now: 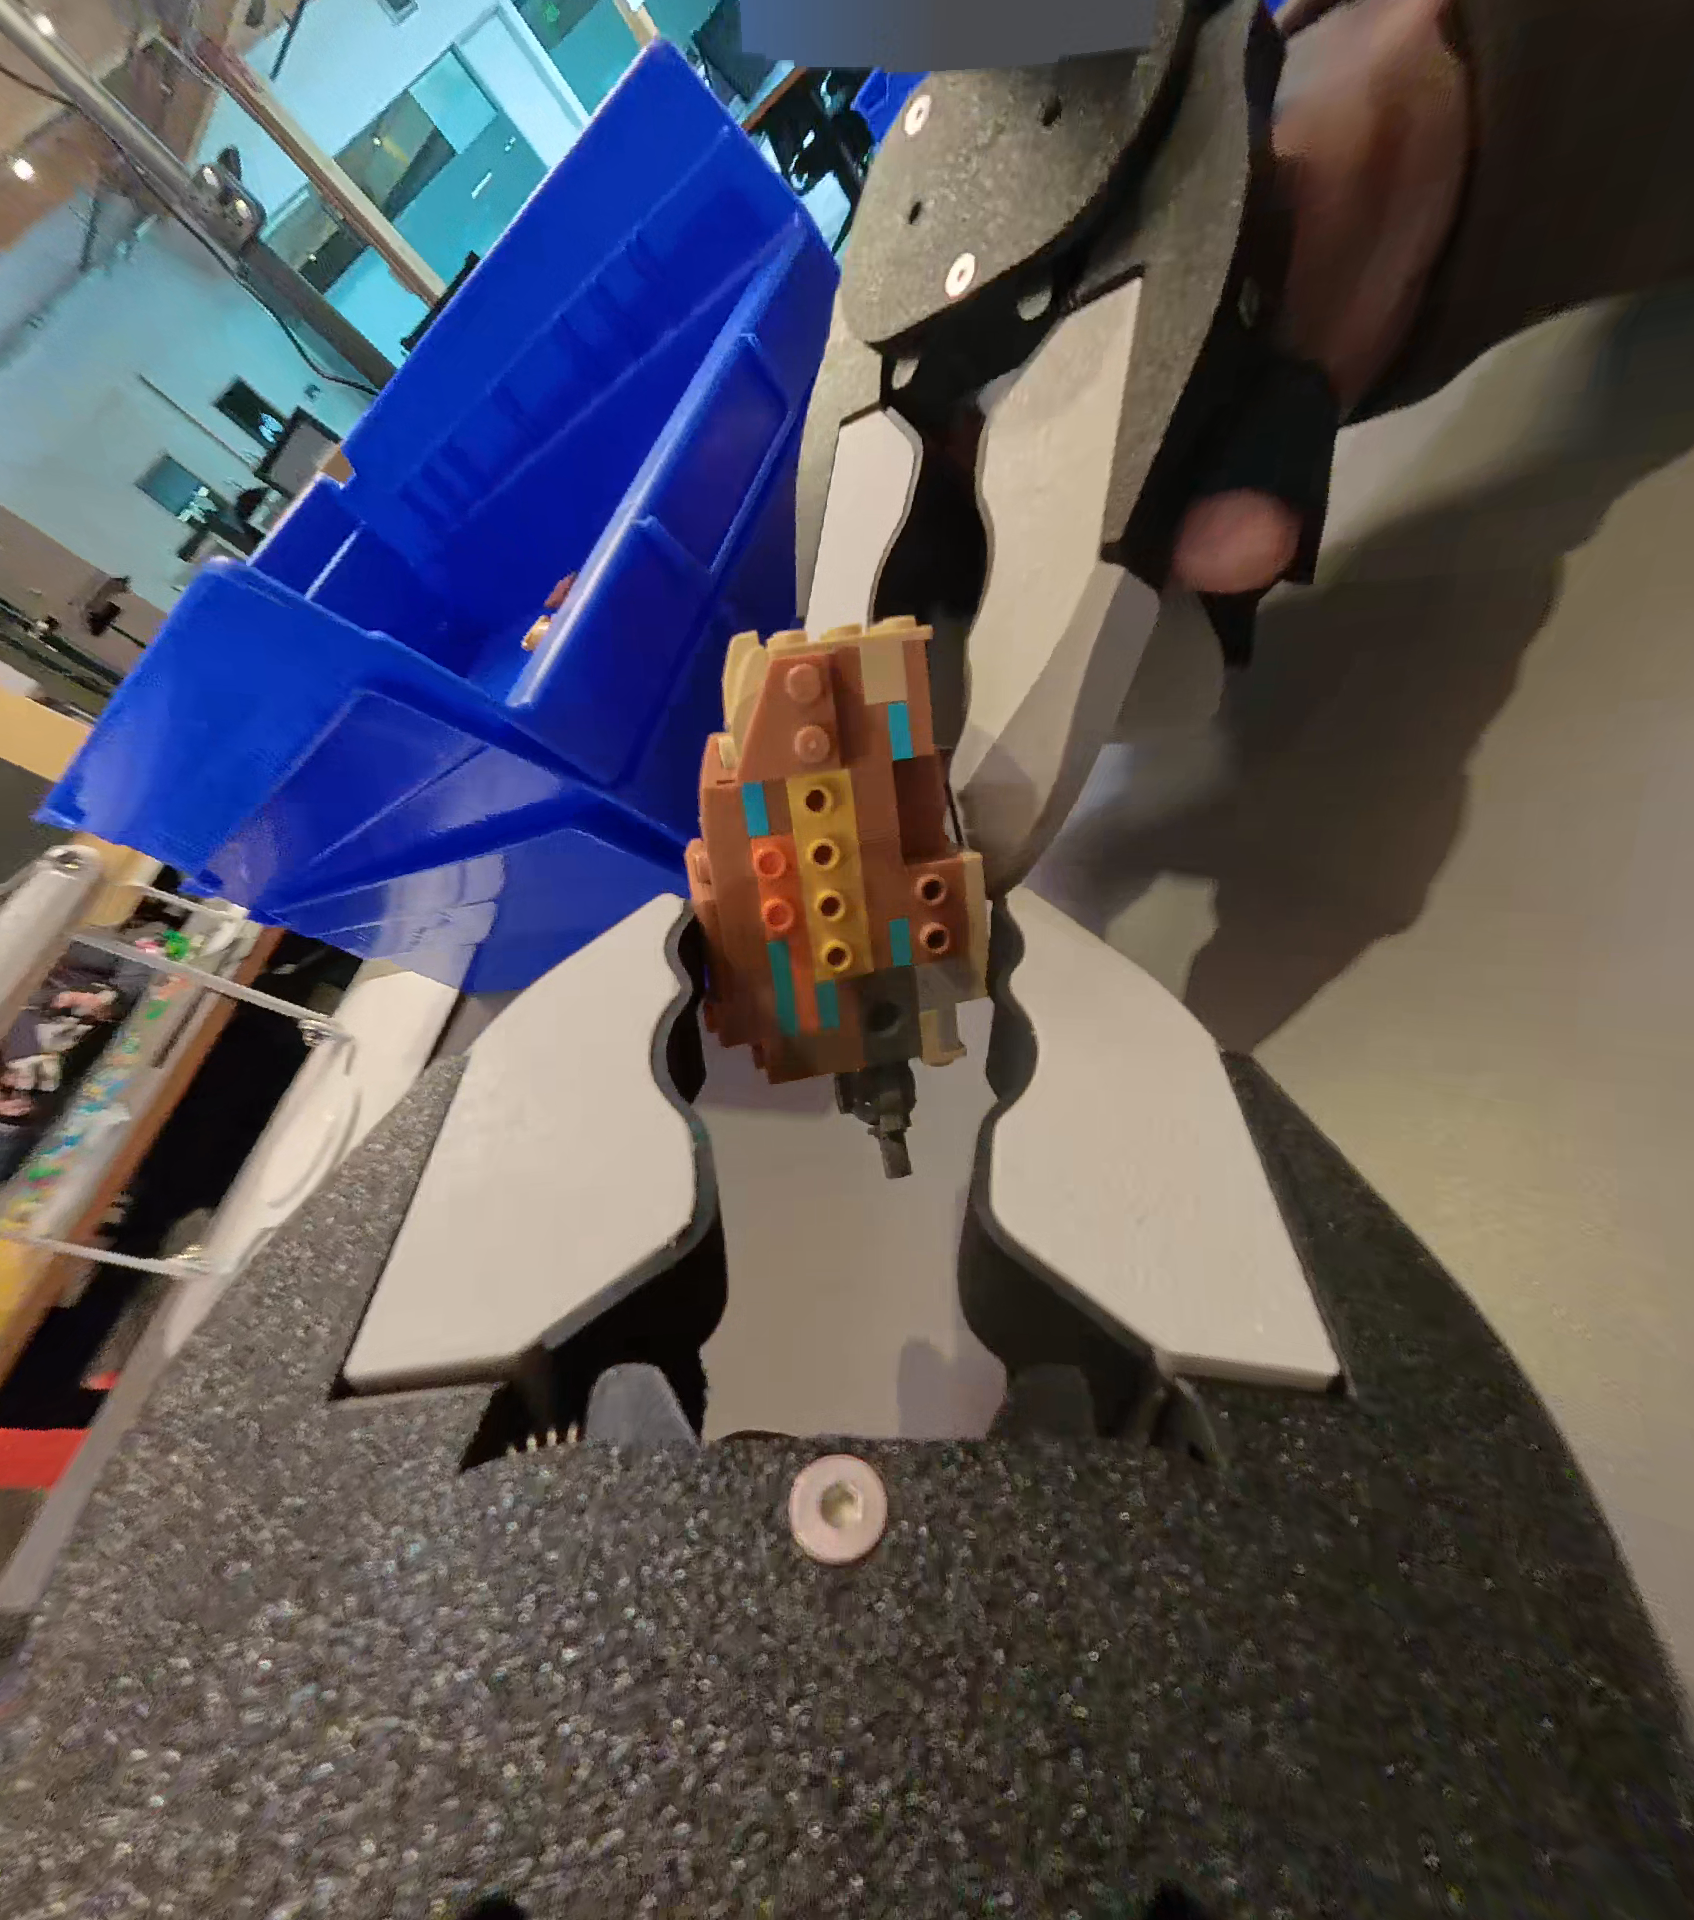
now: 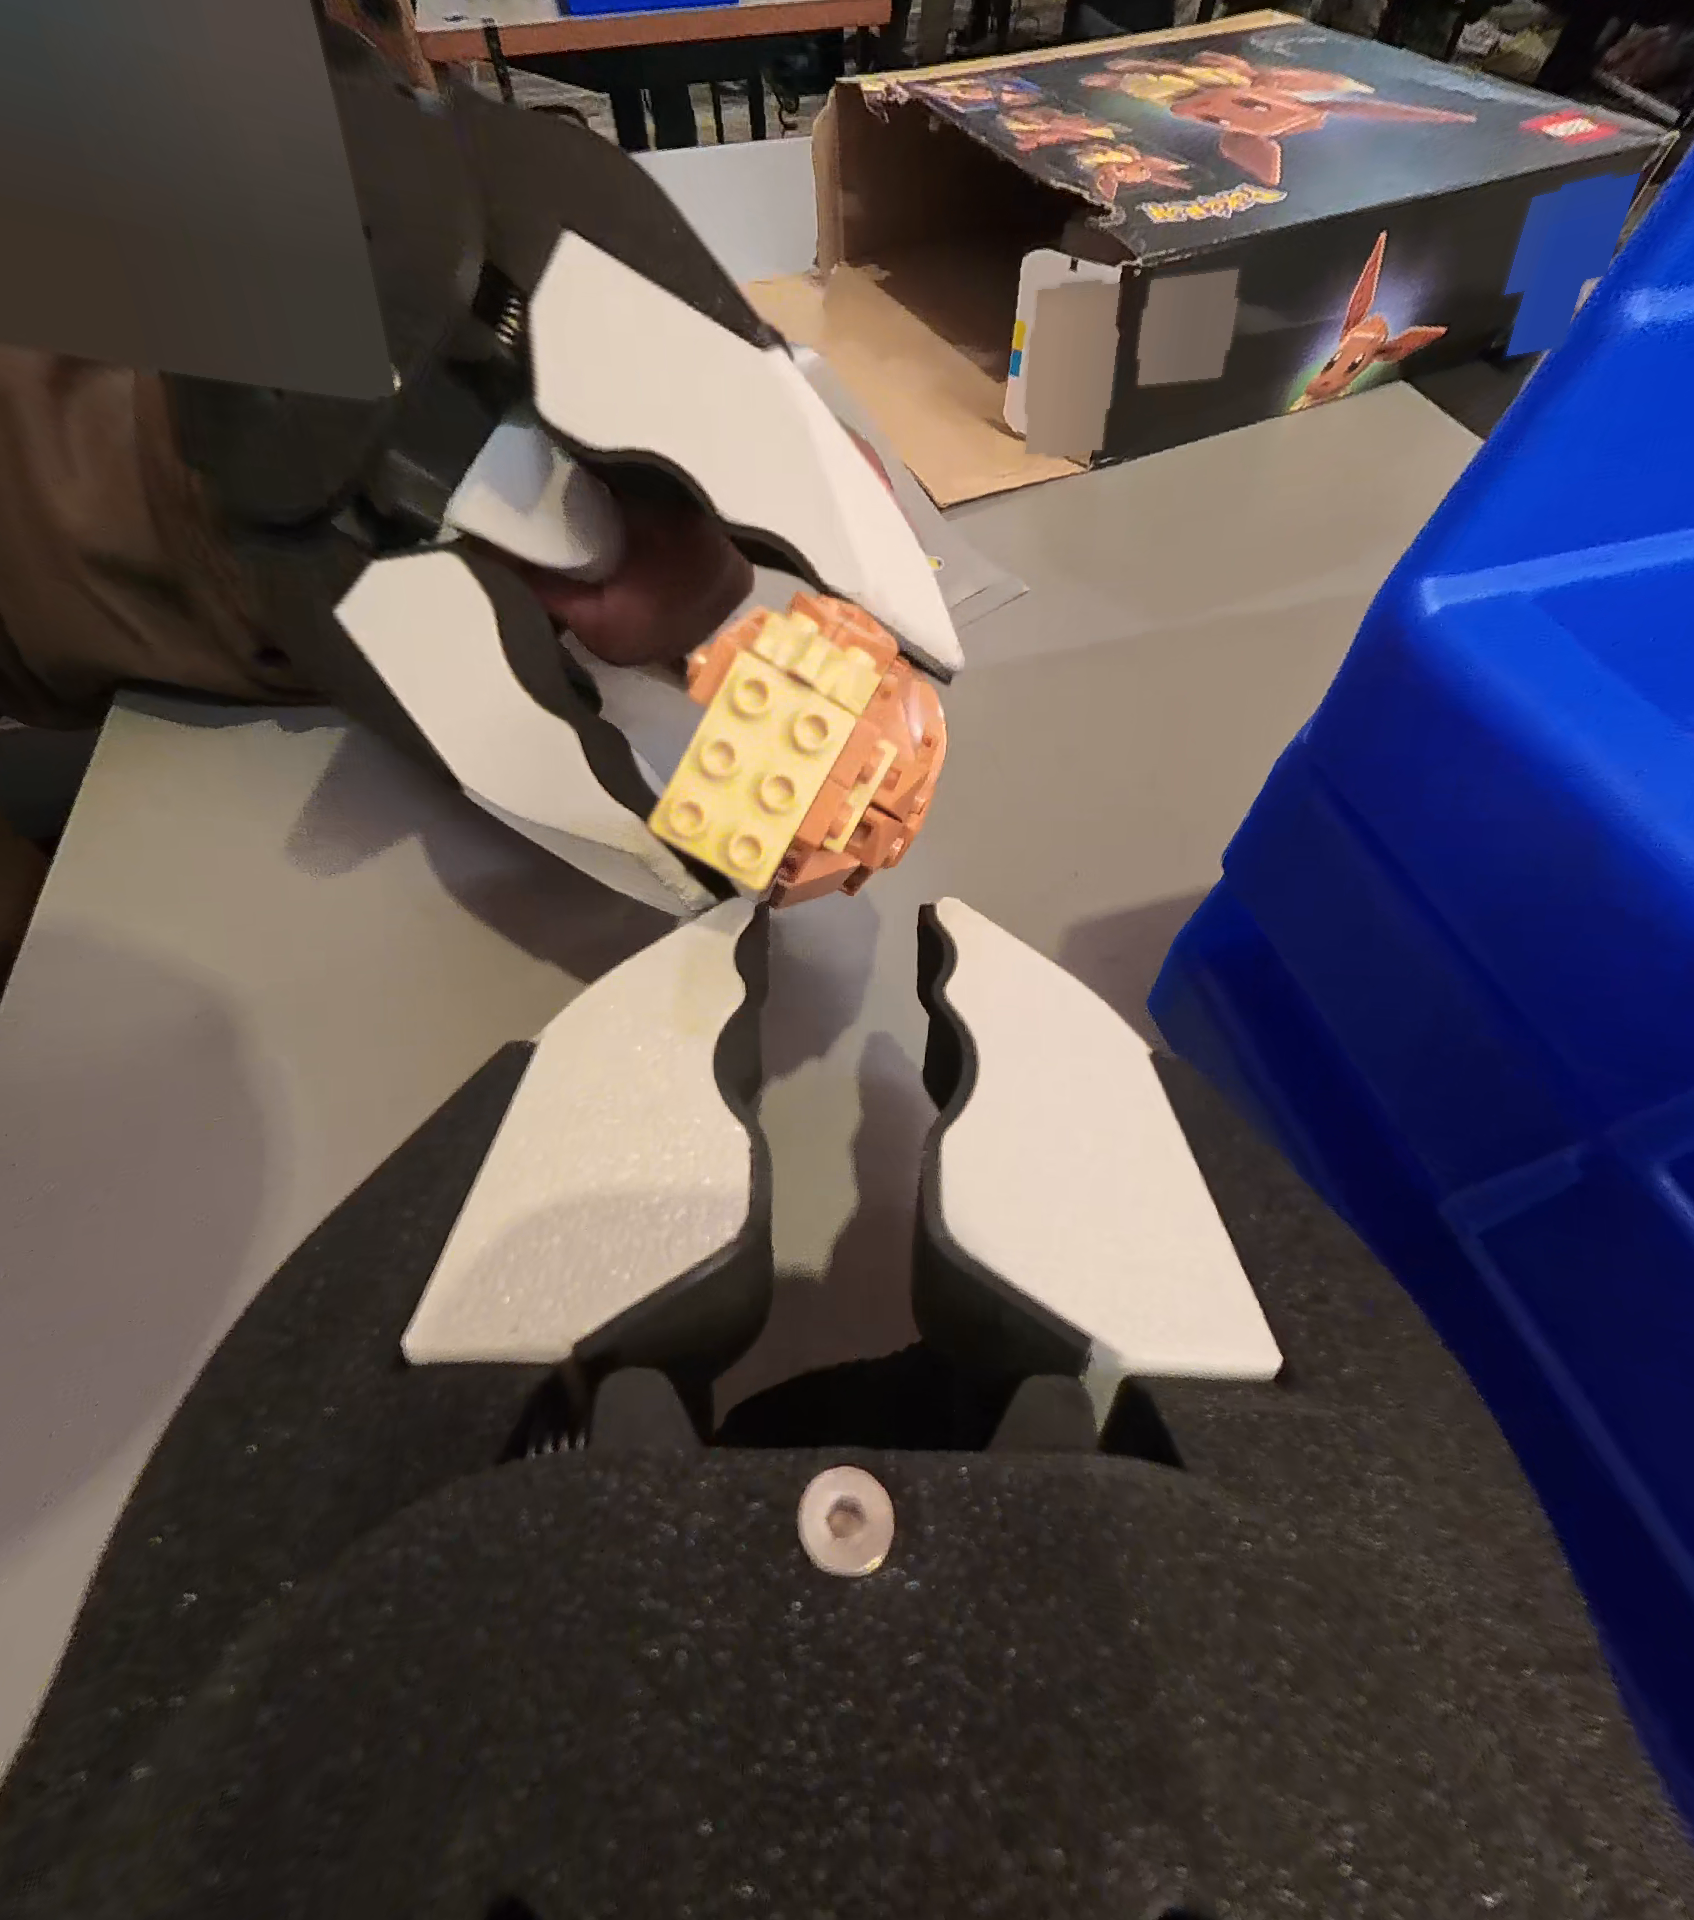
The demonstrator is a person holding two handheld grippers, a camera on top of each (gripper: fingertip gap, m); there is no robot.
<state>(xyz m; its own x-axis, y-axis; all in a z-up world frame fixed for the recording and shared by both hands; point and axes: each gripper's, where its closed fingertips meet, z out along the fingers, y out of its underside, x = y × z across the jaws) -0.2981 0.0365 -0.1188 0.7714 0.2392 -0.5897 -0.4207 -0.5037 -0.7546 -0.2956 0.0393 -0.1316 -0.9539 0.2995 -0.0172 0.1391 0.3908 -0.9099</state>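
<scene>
A grey table (image 2: 1186, 644) carries a blue plastic bin (image 2: 1549, 831) at 3 o'clock and an opened cardboard toy box (image 2: 1186, 260) at 1 o'clock. The left gripper (image 1: 843, 925) is clamped on a brown brick-built model (image 1: 827, 862), held clear of the tabletop. The right gripper (image 2: 838, 925) stands slightly parted and empty, its tips just beside the model.
</scene>
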